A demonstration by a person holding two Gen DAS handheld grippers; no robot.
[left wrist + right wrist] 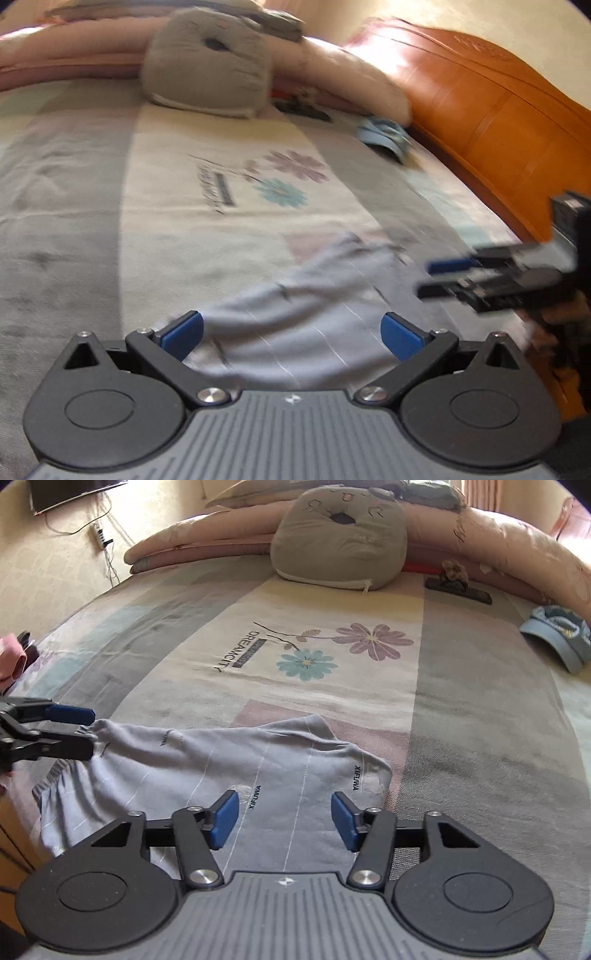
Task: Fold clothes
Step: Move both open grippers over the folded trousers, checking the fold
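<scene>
A light grey-blue garment with thin white lines and small dark lettering lies crumpled on the flowered bedsheet near the bed's front edge. My right gripper hovers over its near right part, open, with nothing pinched between the blue pads. The left wrist view, which is blurred, shows the same garment below my left gripper, whose jaws stand wide open. The right wrist view shows the left gripper from the side at the garment's left end, its fingers apart. The right gripper appears at the right edge of the left wrist view.
A grey cushion and a rolled pink quilt lie at the far end of the bed. A blue cap sits at the right. An orange wooden bed frame runs along one side. Pink cloth lies at the left edge.
</scene>
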